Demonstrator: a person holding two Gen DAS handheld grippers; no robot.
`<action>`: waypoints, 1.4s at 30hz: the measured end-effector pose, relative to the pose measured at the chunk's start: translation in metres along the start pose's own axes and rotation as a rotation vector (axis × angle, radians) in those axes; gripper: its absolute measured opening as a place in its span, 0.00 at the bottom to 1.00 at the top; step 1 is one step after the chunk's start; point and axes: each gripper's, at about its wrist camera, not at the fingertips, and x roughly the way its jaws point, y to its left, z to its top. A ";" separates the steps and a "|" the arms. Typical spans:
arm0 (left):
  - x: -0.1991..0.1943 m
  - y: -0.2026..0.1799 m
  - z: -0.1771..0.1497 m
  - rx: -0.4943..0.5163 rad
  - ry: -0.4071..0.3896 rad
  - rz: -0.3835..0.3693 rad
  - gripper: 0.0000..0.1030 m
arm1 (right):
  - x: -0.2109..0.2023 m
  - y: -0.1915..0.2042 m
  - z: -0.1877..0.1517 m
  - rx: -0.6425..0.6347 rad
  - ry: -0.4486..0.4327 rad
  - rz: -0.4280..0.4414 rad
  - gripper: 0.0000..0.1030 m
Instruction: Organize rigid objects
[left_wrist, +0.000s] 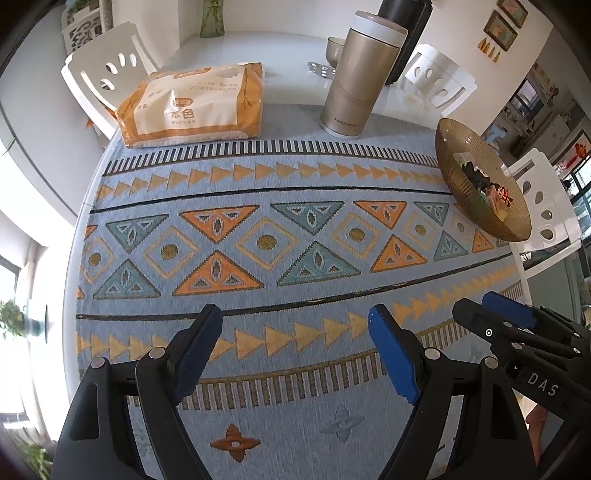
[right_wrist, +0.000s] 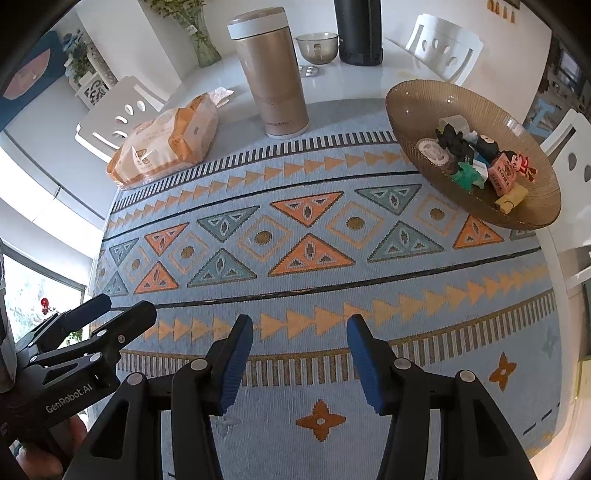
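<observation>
A brown ribbed glass bowl (right_wrist: 424, 103) stands at the right of the patterned mat (right_wrist: 314, 258) and holds several small toys and erasers (right_wrist: 476, 162). It also shows in the left wrist view (left_wrist: 454, 155). My left gripper (left_wrist: 295, 328) is open and empty above the mat's near part. My right gripper (right_wrist: 300, 332) is open and empty, also above the near part of the mat. Each gripper shows in the other's view, the right one (left_wrist: 495, 306) and the left one (right_wrist: 110, 306), side by side.
A gold thermos (right_wrist: 273, 74) and an orange tissue pack (right_wrist: 166, 144) stand at the back of the mat. Behind them are a dark bottle (right_wrist: 358, 33), a small glass cup (right_wrist: 317, 46) and a vase (right_wrist: 203, 37). White chairs (right_wrist: 118, 114) surround the white table (right_wrist: 351, 85).
</observation>
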 end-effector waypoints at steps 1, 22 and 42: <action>0.000 -0.001 0.000 0.002 0.000 0.000 0.78 | 0.000 0.000 0.000 -0.001 0.000 0.000 0.50; -0.004 -0.002 -0.004 0.005 -0.063 0.044 0.78 | -0.007 -0.003 0.007 -0.104 -0.070 -0.106 0.50; -0.019 -0.023 0.001 0.089 -0.137 -0.013 0.78 | -0.014 -0.005 0.006 -0.147 -0.085 -0.165 0.56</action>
